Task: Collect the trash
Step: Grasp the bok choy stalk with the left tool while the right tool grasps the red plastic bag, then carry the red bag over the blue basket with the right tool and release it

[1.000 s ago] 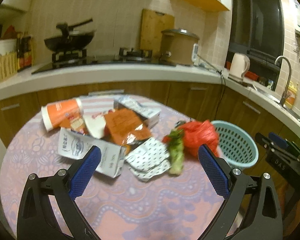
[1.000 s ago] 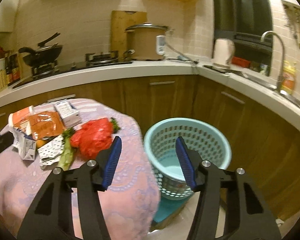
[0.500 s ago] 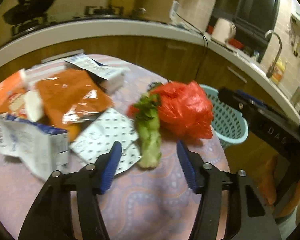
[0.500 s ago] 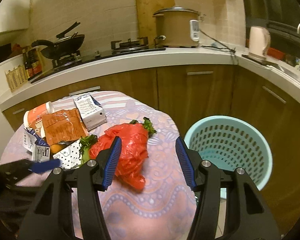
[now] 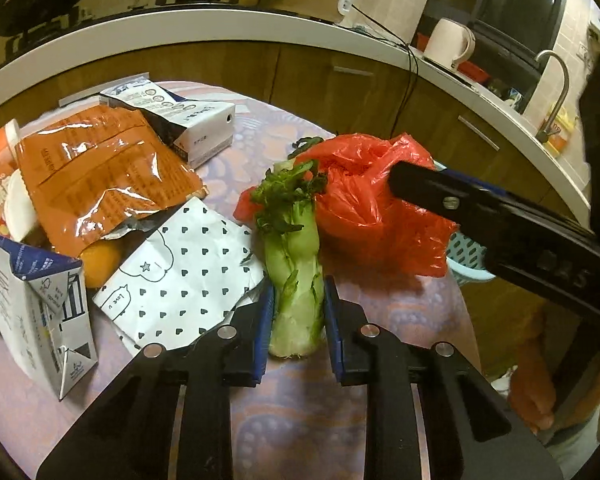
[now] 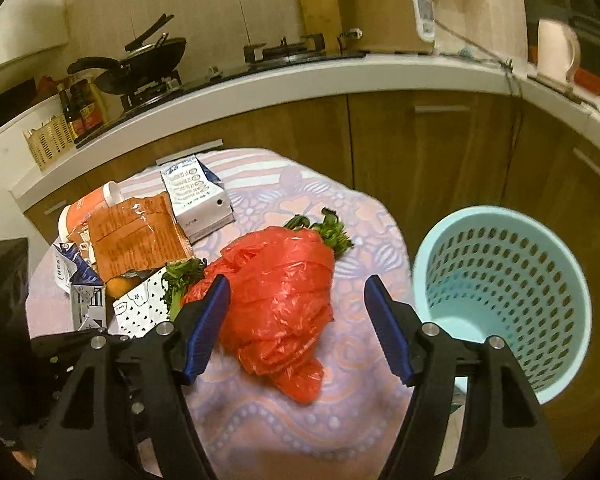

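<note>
Trash lies on a round table with a pink patterned cloth (image 5: 300, 420). My left gripper (image 5: 298, 292) is shut on the pale stem of a green vegetable stalk (image 5: 296, 276) that lies on the cloth. A crumpled red plastic bag (image 6: 284, 292) lies beside the stalk; it also shows in the left wrist view (image 5: 364, 200). My right gripper (image 6: 296, 292) is open, its fingers on either side of the red bag, just above it. A light blue perforated basket (image 6: 504, 296) stands on the floor right of the table.
An orange foil wrapper (image 5: 96, 172), a heart-print paper (image 5: 180, 268), two milk cartons (image 5: 32, 304) (image 5: 188, 120) and an orange cup (image 6: 84, 212) lie at the table's left. Behind runs a curved counter (image 6: 300, 80) with a wok, stove, rice cooker and kettle.
My left gripper moved forward and down and closed from open onto the vegetable stalk. My right gripper swung left from the basket and came down over the red bag, still open.
</note>
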Motion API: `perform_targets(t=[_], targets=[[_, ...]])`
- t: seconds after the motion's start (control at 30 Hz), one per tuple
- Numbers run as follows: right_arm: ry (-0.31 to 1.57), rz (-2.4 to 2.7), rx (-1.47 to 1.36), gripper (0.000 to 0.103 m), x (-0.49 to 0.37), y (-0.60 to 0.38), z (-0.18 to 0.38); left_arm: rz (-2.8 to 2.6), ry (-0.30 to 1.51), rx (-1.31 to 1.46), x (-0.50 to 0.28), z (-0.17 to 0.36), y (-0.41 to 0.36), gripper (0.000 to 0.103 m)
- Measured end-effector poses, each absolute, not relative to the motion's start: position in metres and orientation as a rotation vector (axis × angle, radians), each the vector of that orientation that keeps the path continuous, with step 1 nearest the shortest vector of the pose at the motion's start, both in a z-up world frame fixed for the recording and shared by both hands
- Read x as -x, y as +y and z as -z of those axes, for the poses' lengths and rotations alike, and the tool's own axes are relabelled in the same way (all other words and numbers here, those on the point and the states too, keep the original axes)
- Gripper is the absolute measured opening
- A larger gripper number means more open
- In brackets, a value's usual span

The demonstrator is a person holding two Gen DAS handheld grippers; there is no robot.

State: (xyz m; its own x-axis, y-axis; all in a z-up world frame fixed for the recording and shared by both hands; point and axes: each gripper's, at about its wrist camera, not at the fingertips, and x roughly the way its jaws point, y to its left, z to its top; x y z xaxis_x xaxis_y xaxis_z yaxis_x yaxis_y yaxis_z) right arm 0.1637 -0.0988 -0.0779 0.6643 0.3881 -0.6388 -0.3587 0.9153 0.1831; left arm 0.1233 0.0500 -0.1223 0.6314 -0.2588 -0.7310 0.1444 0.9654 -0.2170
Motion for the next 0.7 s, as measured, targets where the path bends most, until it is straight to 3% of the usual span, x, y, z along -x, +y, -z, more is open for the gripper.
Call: perform_targets(t=[0.17,0.2,0.23,0.33,0.7], targets=[[0.793,-0.459,-0.072,0.066,-0.177,-0.088,0.087,0.229,0.855,0.141,-0.122,0.121,0.051,0.022],[0.794,-0.468,-0.081,0.062,-0.177,-0.088,0.087,0.229,0.854,0.147,-0.121,0.12,0.052,0.022],[0.796,-0.489,-0.093,0.049,-0.177,-0.087,0.086,0.227,0.849,0.154,-0.121,0.119,0.053,0.022],[0.774,-0.485,-0.085,0.041,-0.172,-0.088,0.079,0.22,0.836,0.162,-0.114,0.114,0.057,0.022],[0.643,-0.469,-0.137,0.039,-0.158,-0.122,0.031,0.204,0.751,0.175,-0.099,0.075,0.059,0.022]])
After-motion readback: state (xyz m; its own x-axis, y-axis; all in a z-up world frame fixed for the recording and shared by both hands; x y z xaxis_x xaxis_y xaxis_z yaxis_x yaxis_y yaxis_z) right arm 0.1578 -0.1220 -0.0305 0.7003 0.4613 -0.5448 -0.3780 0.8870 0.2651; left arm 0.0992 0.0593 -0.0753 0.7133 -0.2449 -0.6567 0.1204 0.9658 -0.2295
